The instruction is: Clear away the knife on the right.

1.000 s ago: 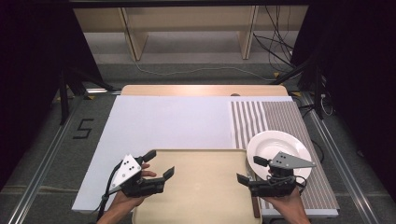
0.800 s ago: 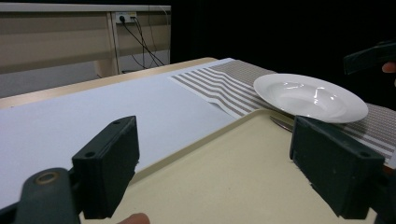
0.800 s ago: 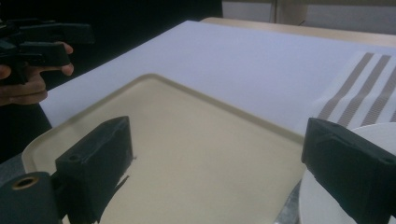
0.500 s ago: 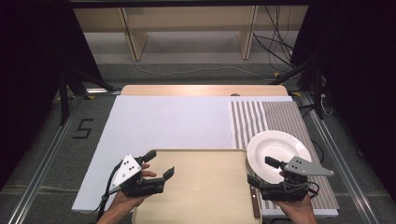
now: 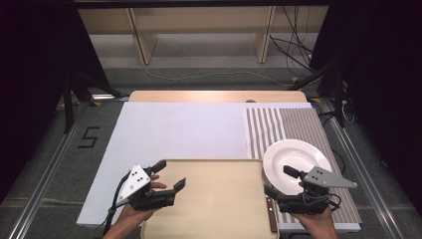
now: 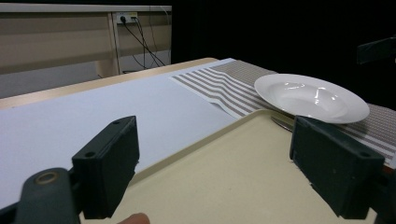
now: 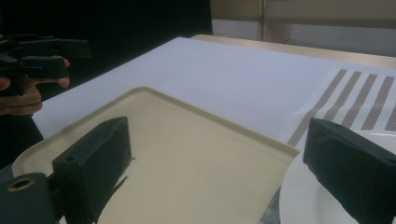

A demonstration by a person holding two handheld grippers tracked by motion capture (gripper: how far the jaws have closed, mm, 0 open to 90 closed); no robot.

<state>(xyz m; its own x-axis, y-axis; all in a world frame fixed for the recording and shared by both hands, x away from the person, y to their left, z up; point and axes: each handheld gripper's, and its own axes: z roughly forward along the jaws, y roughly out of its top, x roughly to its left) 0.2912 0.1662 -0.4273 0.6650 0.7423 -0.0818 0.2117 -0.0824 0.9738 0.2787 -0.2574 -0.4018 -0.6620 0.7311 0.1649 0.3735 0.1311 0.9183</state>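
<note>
High view: the left gripper [image 5: 169, 175] sat at the left edge of the beige tray [image 5: 214, 199], its fingers apart with the tray's left rim roughly between them. The right gripper [image 5: 282, 181] sat at the tray's right edge, fingers also apart, one over the tray corner and the other over the near rim of the white plate [image 5: 296, 164]. The plate lay on the striped mat [image 5: 278, 124], just beside the tray's far right corner. A knife [image 5: 271, 216] lay along the tray's right side. The tray rested at the near edge of the worktop [image 5: 179, 129], long axis running left to right, short sides facing the grippers.

Left gripper view: fingers [image 6: 109, 170] wide apart and nothing between them; tray surface below, plate beyond at the right. No contact with the rim could be confirmed.

Right gripper view: fingers [image 7: 93, 163] wide apart, the left one over the tray, the right one over the plate rim. The other hand [image 7: 23, 93] was seen across the tray.

Judgement: the step in hand looked like positioning both grippers for a two-sided grasp of the tray. The next move would call for lowering each onto its rim and closing evenly; the right gripper would need to keep clear of the plate and knife.
</note>
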